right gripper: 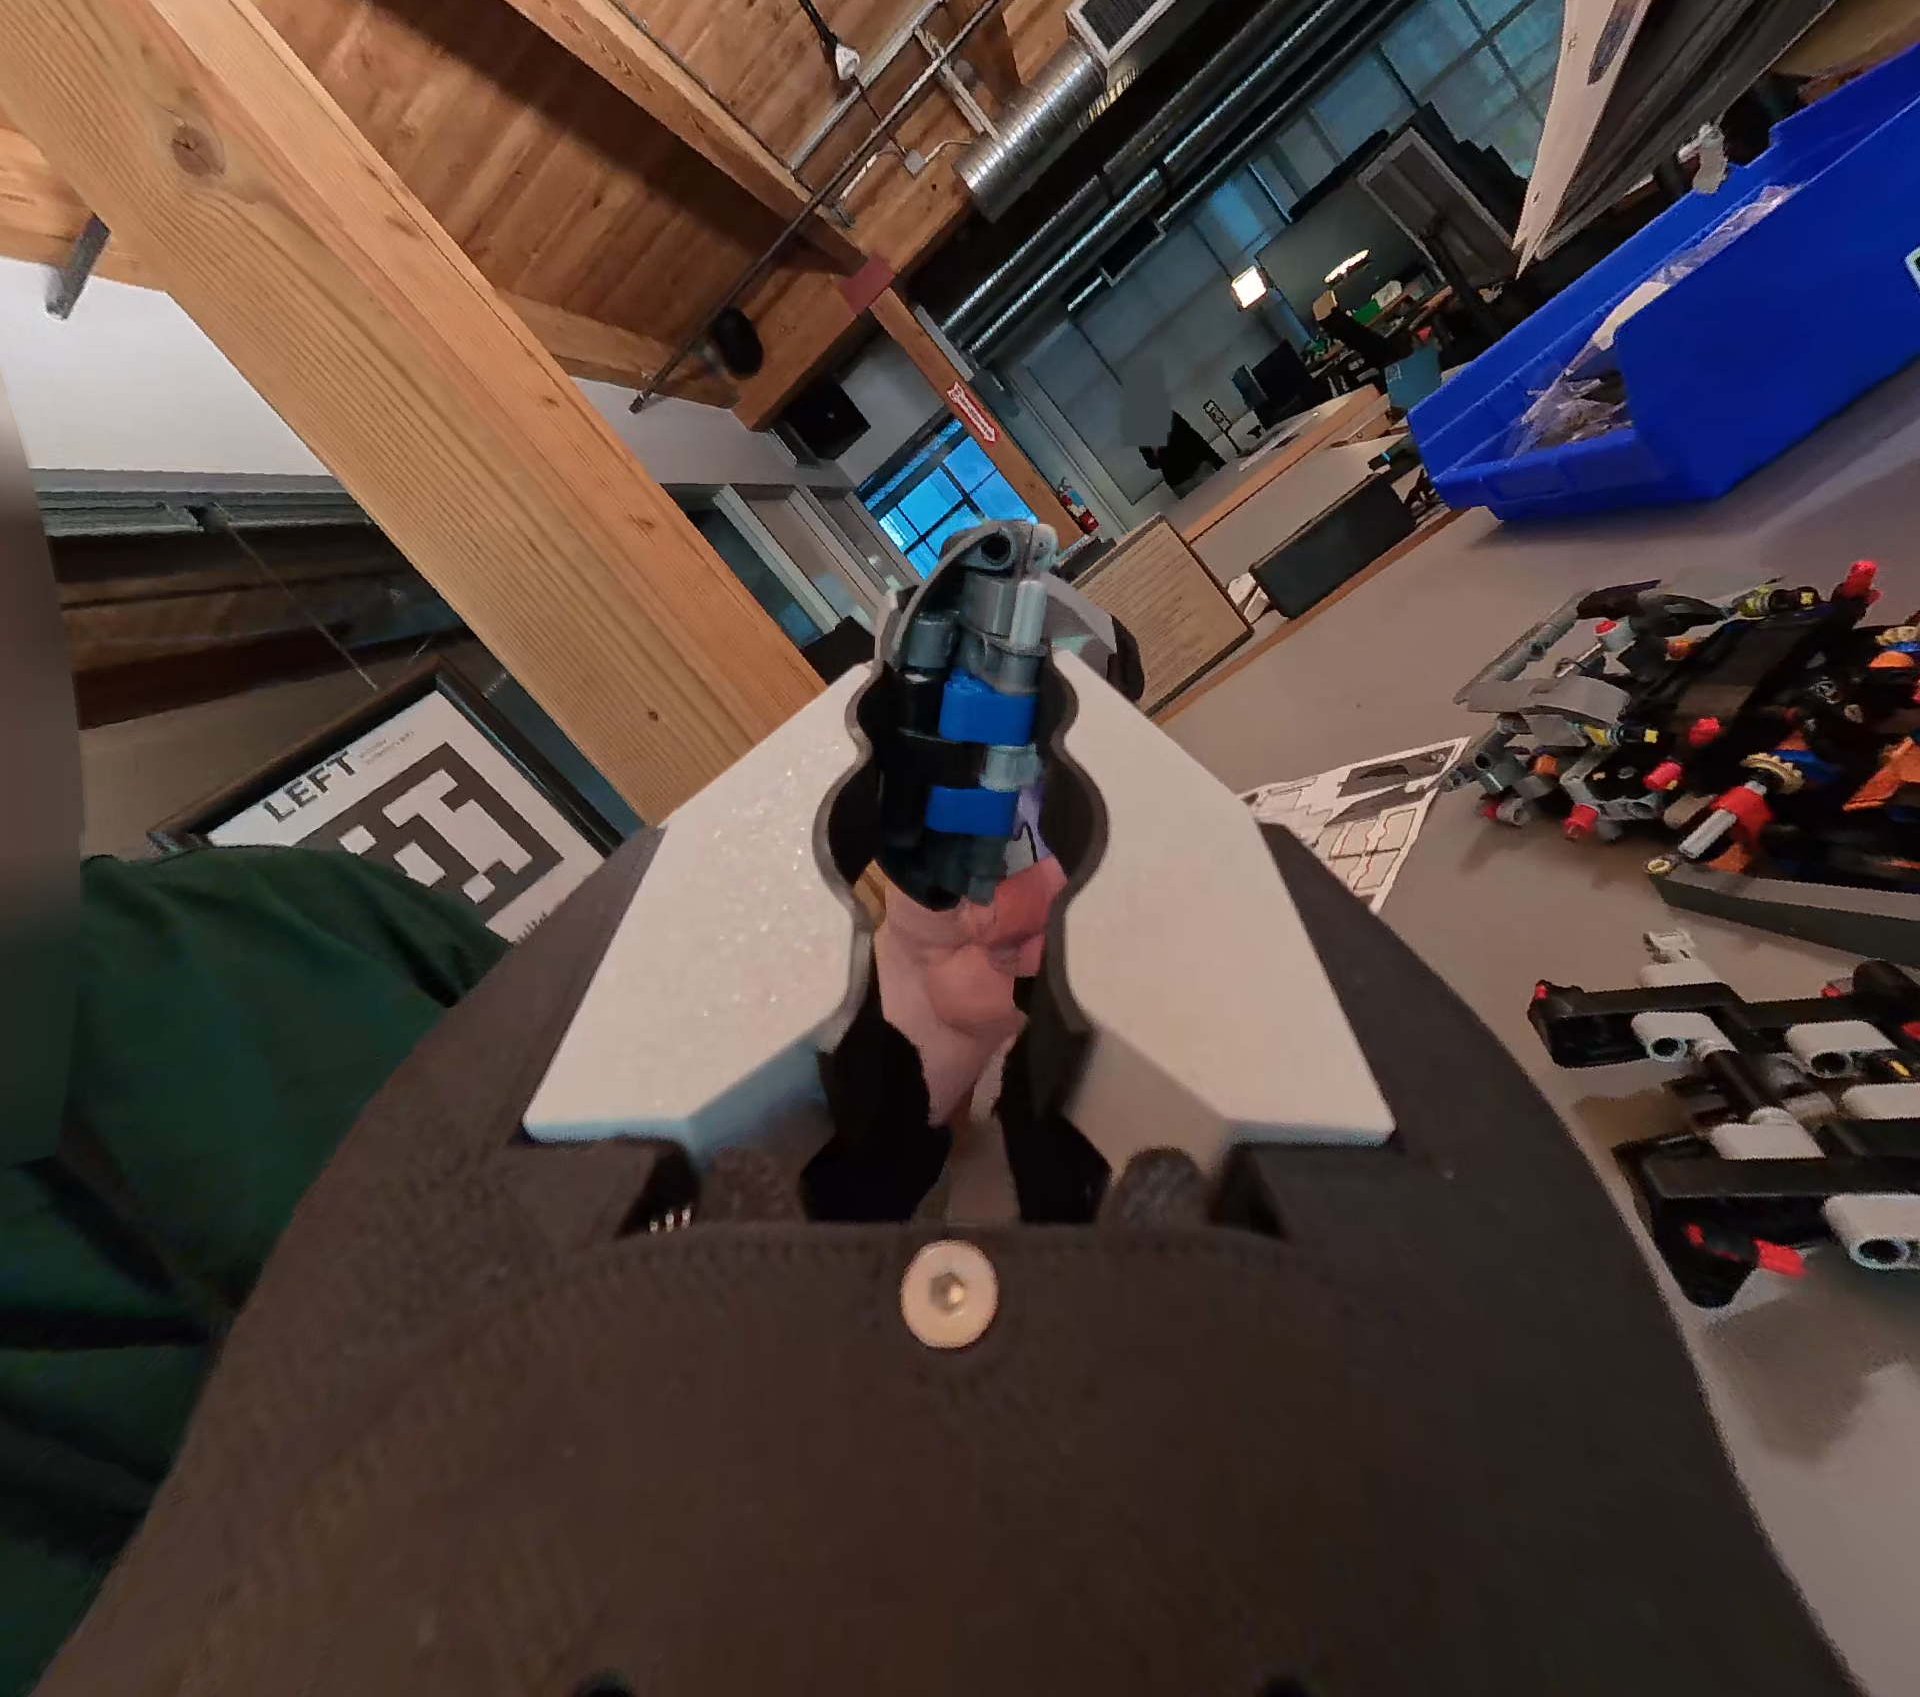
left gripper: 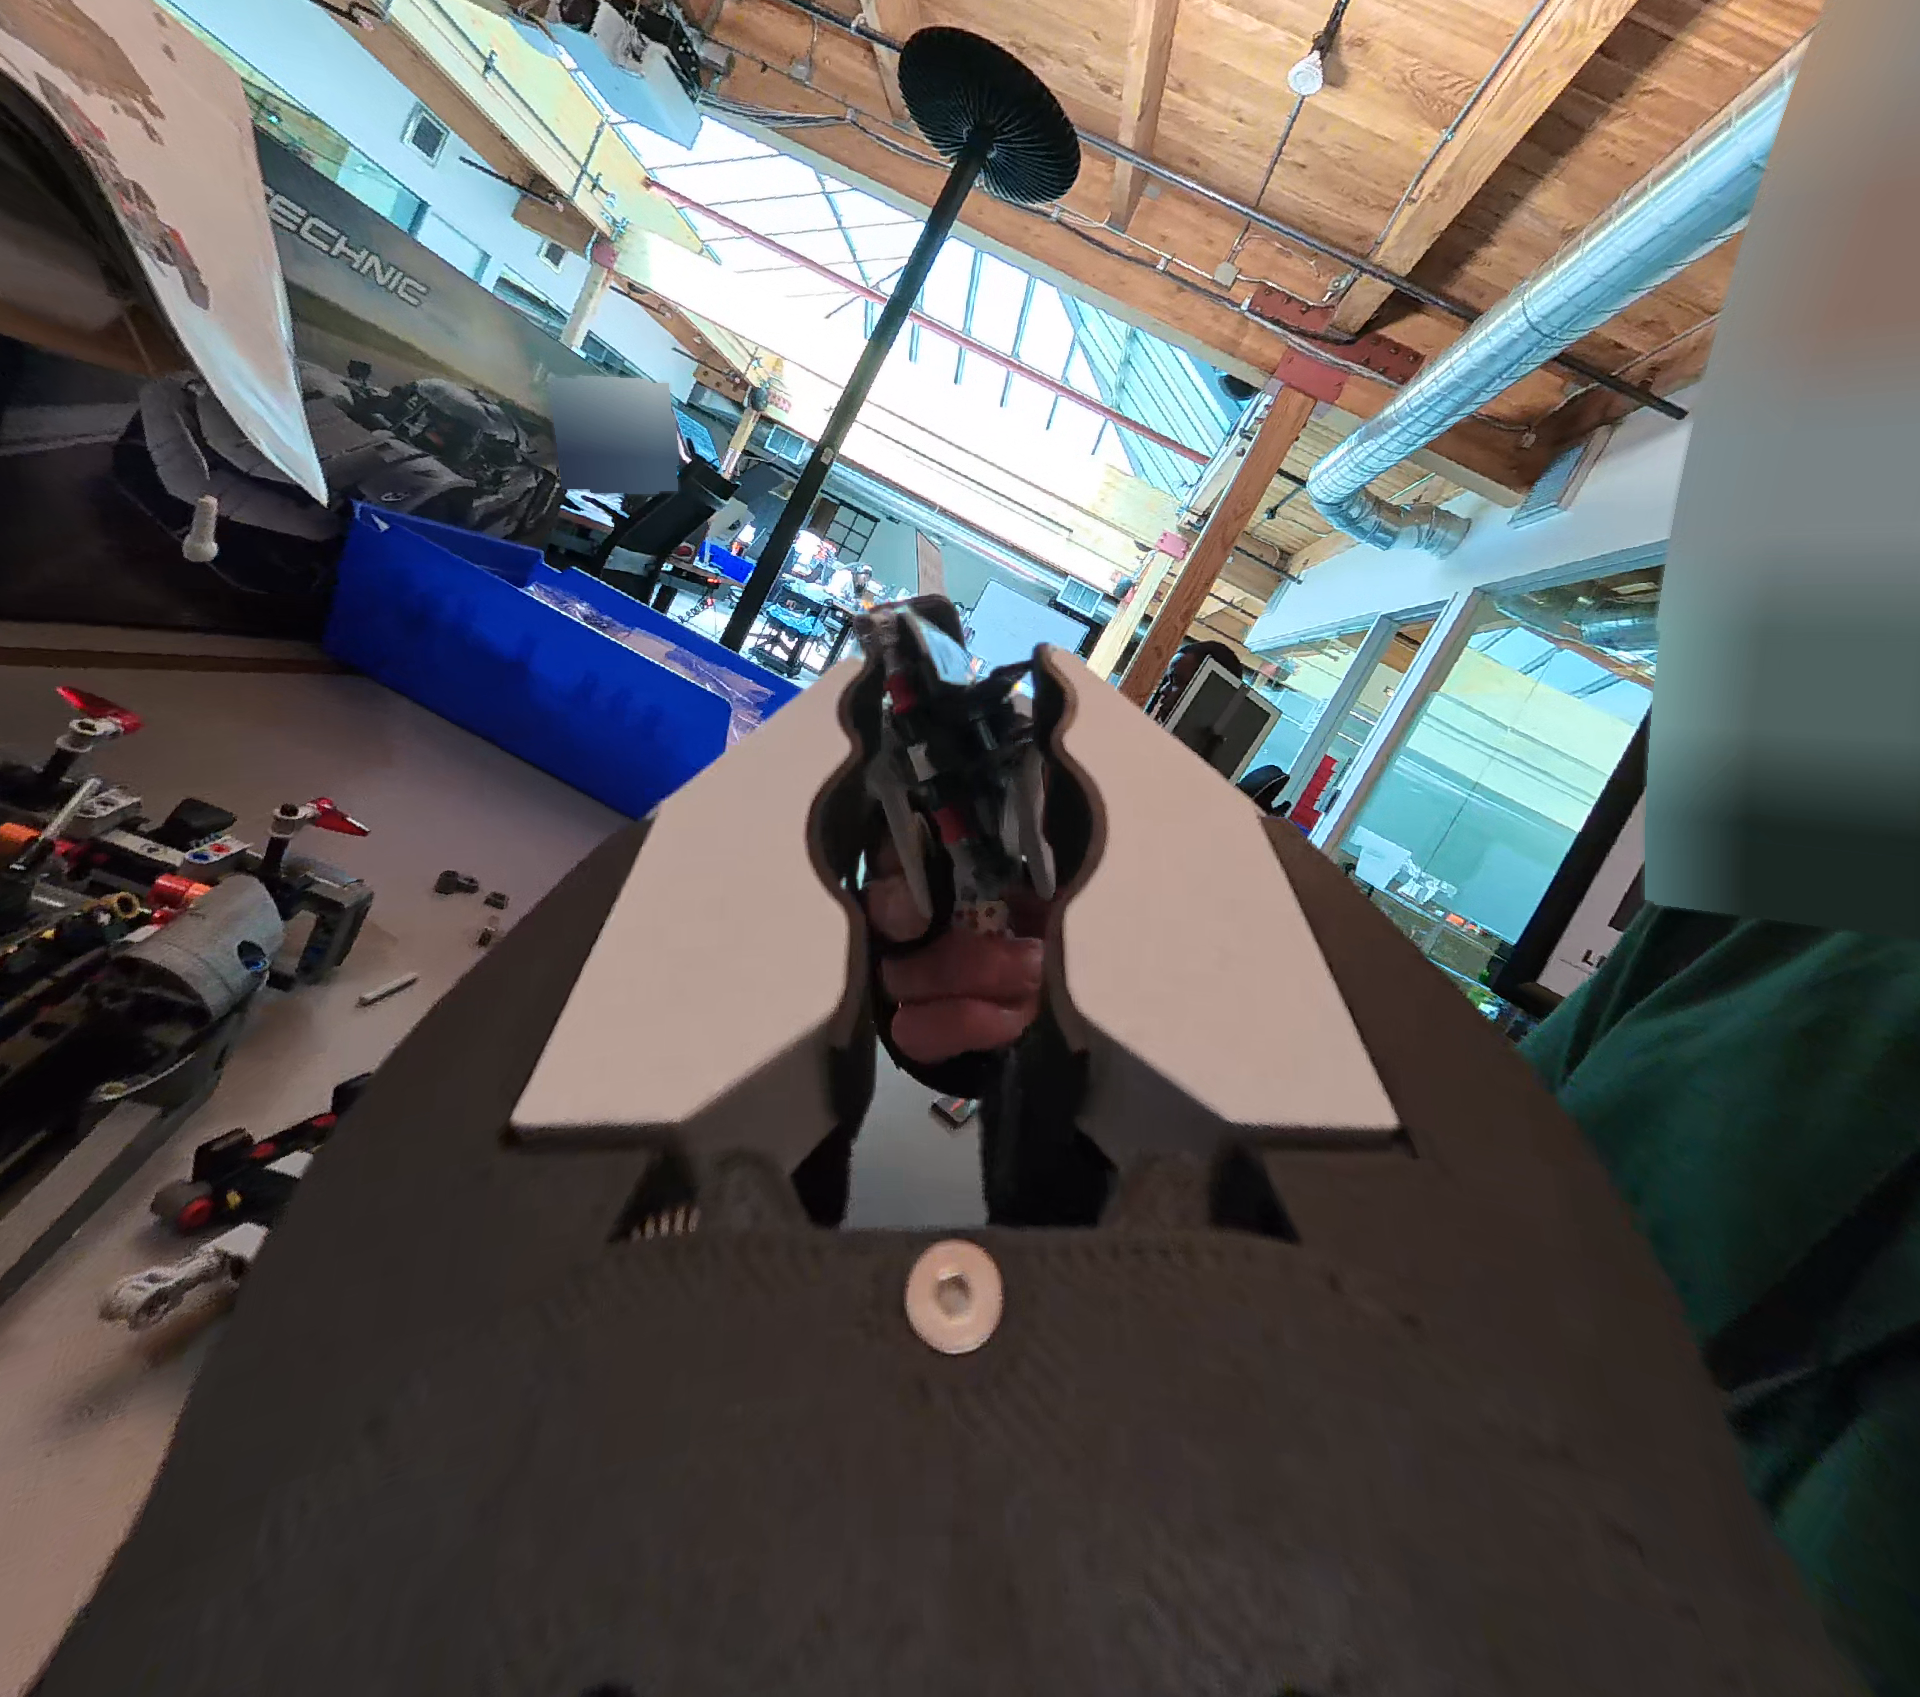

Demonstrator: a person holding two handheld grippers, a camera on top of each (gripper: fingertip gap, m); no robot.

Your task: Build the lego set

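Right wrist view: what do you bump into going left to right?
Green sleeve → wooden beam → right gripper shut on a blue and grey lego piece → sticker sheet → big lego model

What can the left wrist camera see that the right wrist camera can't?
Only the left wrist view shows the black pole with a ribbed disc and its claw shut on a black, grey and red lego piece. Only the right shows a blue and grey lego piece clamped in its claw and a parts sheet. Both show the blue bin.
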